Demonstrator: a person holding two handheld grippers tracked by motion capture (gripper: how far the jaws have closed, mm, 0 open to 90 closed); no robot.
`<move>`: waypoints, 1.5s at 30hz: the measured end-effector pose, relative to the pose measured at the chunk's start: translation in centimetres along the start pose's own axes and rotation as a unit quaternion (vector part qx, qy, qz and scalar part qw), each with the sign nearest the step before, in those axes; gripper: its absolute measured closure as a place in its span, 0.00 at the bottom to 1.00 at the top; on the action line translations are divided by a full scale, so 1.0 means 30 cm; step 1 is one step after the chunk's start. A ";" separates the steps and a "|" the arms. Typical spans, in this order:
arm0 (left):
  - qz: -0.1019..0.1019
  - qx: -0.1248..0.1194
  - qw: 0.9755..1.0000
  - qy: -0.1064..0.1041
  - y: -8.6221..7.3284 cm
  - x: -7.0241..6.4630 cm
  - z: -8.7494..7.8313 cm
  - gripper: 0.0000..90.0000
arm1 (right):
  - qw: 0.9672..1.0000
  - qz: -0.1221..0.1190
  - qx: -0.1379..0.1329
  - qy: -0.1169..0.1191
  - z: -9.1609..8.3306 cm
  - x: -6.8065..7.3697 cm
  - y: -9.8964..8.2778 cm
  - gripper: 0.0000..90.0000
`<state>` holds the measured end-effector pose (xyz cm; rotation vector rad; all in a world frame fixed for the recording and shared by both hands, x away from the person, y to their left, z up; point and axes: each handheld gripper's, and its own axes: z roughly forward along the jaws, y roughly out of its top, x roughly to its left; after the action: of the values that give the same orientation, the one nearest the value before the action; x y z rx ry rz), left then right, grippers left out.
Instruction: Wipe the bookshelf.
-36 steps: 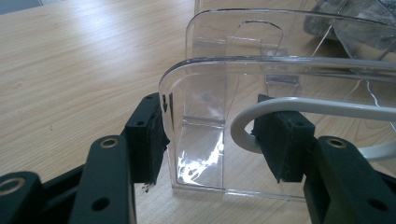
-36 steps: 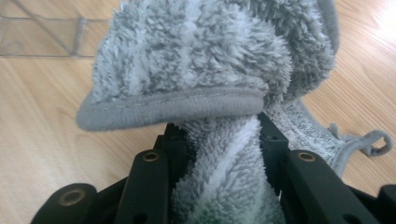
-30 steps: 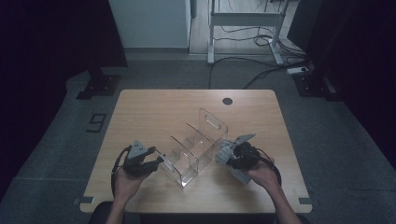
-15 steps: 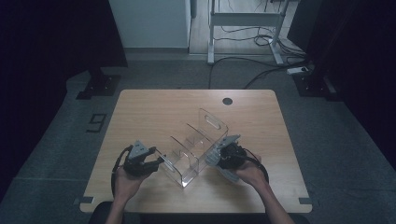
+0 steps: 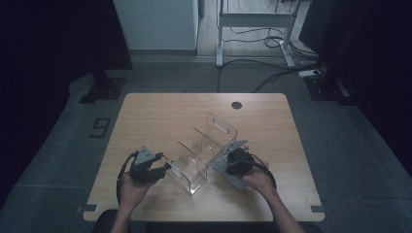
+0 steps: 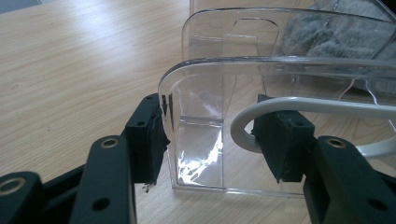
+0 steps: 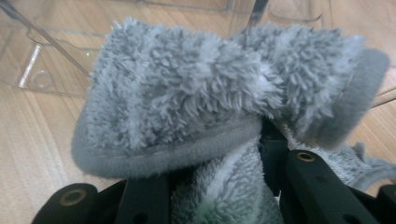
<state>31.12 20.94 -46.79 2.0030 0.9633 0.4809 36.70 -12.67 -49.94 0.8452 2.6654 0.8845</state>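
Note:
A clear plastic divider rack [image 5: 206, 145] stands slanted across the middle of the wooden table [image 5: 160, 116]. My left gripper [image 5: 166, 170] holds its near left end; in the left gripper view the black pads [image 6: 149, 140] sit on either side of the rack's end wall [image 6: 201, 121]. My right gripper [image 5: 226, 165] rests against the rack's right side, shut on a fluffy grey cloth [image 7: 187, 93]. The cloth bulges out over the jaws of the right gripper [image 7: 212, 154] and touches the clear plastic. Through the rack the same cloth [image 6: 327, 28] appears in the left gripper view.
A dark round cable hole [image 5: 236, 105] sits near the table's far edge. A white cable [image 6: 299, 105] loops across my left gripper's right pad. Beyond the table stand a metal desk frame [image 5: 252, 19] and floor cables [image 5: 272, 73].
My right hand has moved left and slightly down, bringing the cloth up against the rack's right side. The left hand and the rack have kept still.

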 end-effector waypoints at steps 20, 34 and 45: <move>-0.003 -0.009 1.000 0.003 -0.005 0.002 0.004 0.50 | 0.999 0.010 0.030 -0.009 0.039 -0.007 -0.031 0.71; -0.004 -0.008 1.000 0.003 -0.005 0.003 0.004 0.50 | 0.999 0.033 0.025 -0.013 -0.089 -0.024 -0.116 0.71; -0.004 -0.006 1.000 0.003 -0.004 0.003 0.004 0.50 | 1.000 0.013 0.001 0.013 -0.149 0.032 -0.102 0.71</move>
<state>31.21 20.99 -46.97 1.9861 0.9702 0.4872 32.91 -16.28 -48.22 0.8762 2.6838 0.9031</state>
